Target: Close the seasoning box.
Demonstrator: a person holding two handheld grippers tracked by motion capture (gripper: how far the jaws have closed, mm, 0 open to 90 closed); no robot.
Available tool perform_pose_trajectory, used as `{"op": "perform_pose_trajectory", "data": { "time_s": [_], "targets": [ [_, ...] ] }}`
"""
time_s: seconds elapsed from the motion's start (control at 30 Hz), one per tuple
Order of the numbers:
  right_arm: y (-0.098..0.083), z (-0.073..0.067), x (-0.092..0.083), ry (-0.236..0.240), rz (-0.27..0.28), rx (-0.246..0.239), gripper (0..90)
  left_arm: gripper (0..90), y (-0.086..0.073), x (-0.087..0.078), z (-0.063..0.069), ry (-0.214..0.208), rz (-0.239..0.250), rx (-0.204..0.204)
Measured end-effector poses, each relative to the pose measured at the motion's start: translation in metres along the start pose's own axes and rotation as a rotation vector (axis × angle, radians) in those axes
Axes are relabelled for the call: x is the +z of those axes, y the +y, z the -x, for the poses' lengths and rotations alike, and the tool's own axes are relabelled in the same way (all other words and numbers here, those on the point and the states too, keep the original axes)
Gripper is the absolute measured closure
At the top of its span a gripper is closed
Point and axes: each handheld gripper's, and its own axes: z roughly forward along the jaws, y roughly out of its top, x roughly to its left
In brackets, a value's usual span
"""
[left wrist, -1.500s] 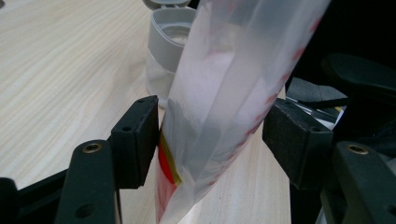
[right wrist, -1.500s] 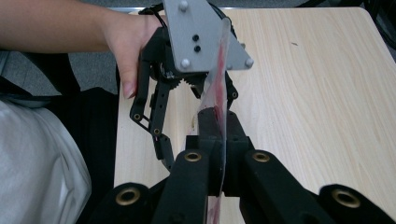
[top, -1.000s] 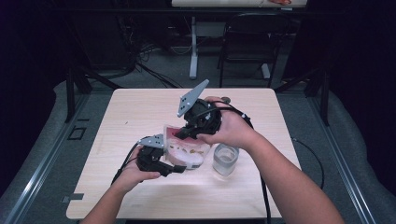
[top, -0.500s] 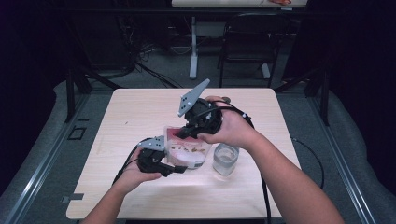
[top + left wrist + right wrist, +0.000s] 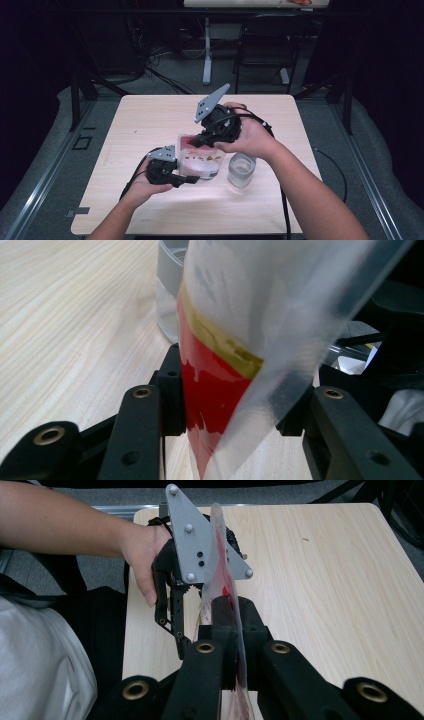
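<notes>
Bag-handling is the step in hand, I judge: my left gripper has just been closing its jaws around the near edge of the clear plastic bag, whose film and red strip sit between them, not yet pinched. Next I need to finish that squeeze without crumpling the film. The bag stands mid-counter, with a glass jar just beside it to the right. My right gripper has its jaws clamped on the bag's far top edge. Bare counter lies beyond; the near edge is close behind my hands.
</notes>
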Motion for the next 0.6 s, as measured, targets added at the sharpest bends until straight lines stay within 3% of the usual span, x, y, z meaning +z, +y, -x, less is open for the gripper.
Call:
{"op": "perform_pose_trajectory", "data": {
  "time_s": [0.2, 0.6],
  "targets": [
    [-0.005, 0.001, 0.001, -0.007, 0.017, 0.023, 86.2, 59.6, 0.000, 0.001, 0.000, 0.009, -0.023, -0.009],
    [-0.020, 0.004, 0.001, -0.035, -0.002, 0.050, 84.4, 60.3, -0.002, 0.006, -0.002, 0.023, -0.092, -0.028]
  ]
}}
